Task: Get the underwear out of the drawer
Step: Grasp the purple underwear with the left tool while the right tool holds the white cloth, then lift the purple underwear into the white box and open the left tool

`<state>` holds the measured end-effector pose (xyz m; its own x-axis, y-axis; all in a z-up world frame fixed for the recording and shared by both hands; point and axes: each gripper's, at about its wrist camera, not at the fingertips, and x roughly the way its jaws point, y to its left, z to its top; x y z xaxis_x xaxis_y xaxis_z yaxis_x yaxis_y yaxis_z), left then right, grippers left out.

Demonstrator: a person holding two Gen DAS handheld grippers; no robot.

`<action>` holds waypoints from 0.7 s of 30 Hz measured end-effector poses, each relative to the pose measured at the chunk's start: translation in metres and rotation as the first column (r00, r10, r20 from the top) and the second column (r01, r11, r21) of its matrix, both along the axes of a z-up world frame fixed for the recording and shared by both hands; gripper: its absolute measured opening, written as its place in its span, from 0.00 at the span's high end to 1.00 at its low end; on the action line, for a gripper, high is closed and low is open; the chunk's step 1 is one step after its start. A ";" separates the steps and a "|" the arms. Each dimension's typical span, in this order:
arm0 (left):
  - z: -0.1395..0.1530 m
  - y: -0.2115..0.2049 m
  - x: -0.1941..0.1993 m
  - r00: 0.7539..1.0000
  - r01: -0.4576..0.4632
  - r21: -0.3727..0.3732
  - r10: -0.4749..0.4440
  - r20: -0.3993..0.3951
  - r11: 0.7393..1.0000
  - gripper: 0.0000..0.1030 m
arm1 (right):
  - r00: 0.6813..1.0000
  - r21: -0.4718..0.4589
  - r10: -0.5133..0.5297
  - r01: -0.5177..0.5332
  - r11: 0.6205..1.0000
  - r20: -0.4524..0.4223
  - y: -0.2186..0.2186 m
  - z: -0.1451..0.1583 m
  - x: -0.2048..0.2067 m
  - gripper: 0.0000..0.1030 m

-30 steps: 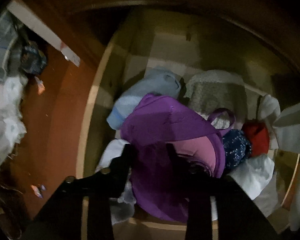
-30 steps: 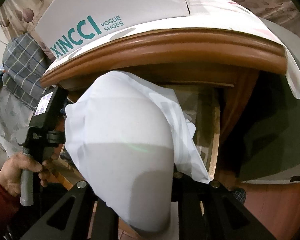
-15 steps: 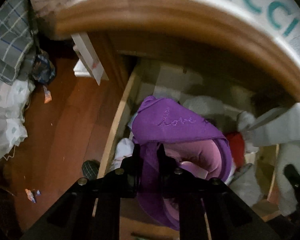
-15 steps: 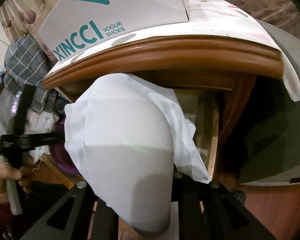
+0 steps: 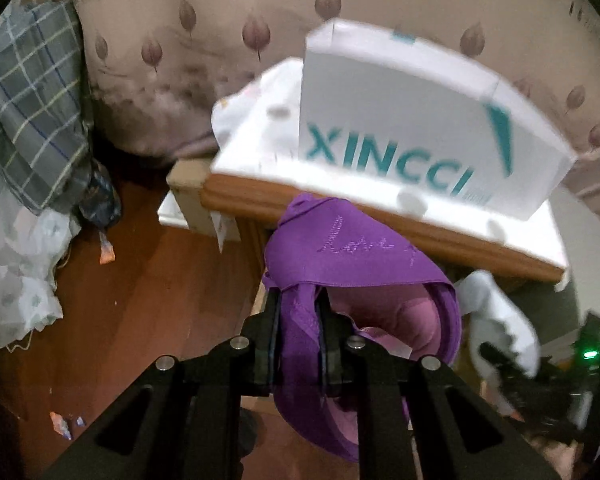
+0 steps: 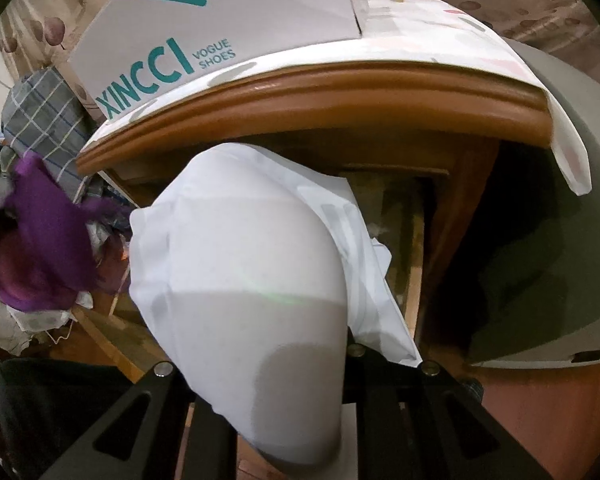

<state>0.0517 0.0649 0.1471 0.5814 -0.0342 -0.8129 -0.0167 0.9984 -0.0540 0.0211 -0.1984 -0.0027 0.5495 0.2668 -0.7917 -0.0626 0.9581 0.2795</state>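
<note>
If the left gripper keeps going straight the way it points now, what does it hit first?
Probably the wooden cabinet top edge just beyond the purple underwear clamped in the left gripper, below the XINCCI shoe box; depth is unclear.

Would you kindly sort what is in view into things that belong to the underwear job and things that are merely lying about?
Job:
- purple underwear, gripped in the left claw
- white garment, covering the right claw's fingers
- drawer, open

Lying about:
- shoe box on the cabinet top
- plaid cloth
- scraps on the floor
</note>
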 end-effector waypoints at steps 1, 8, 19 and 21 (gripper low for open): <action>0.009 0.002 -0.002 1.000 -0.002 -0.004 0.002 0.014 1.000 0.87 | 1.000 -0.005 -0.007 0.007 1.000 -0.005 0.000 -0.001 0.000 0.85; 0.079 0.017 -0.013 0.993 0.000 -0.040 0.005 0.118 0.999 0.87 | 0.997 -0.006 -0.072 0.072 0.997 -0.039 -0.008 -0.008 0.000 0.85; 0.169 0.022 0.034 0.970 0.001 -0.069 0.016 0.244 0.998 0.87 | 0.978 0.015 -0.184 0.187 0.982 -0.099 -0.016 -0.025 0.000 0.85; 0.179 0.016 0.051 0.966 0.010 -0.086 0.012 0.258 0.996 0.87 | 0.977 0.019 -0.187 0.190 0.982 -0.102 -0.018 -0.027 0.000 0.85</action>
<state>0.1024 0.0812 0.3261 0.7710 -0.0964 -0.6295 0.0080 0.9899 -0.1418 0.0209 -0.2164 -0.0293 0.5116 0.1892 -0.8382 0.1478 0.9415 0.3028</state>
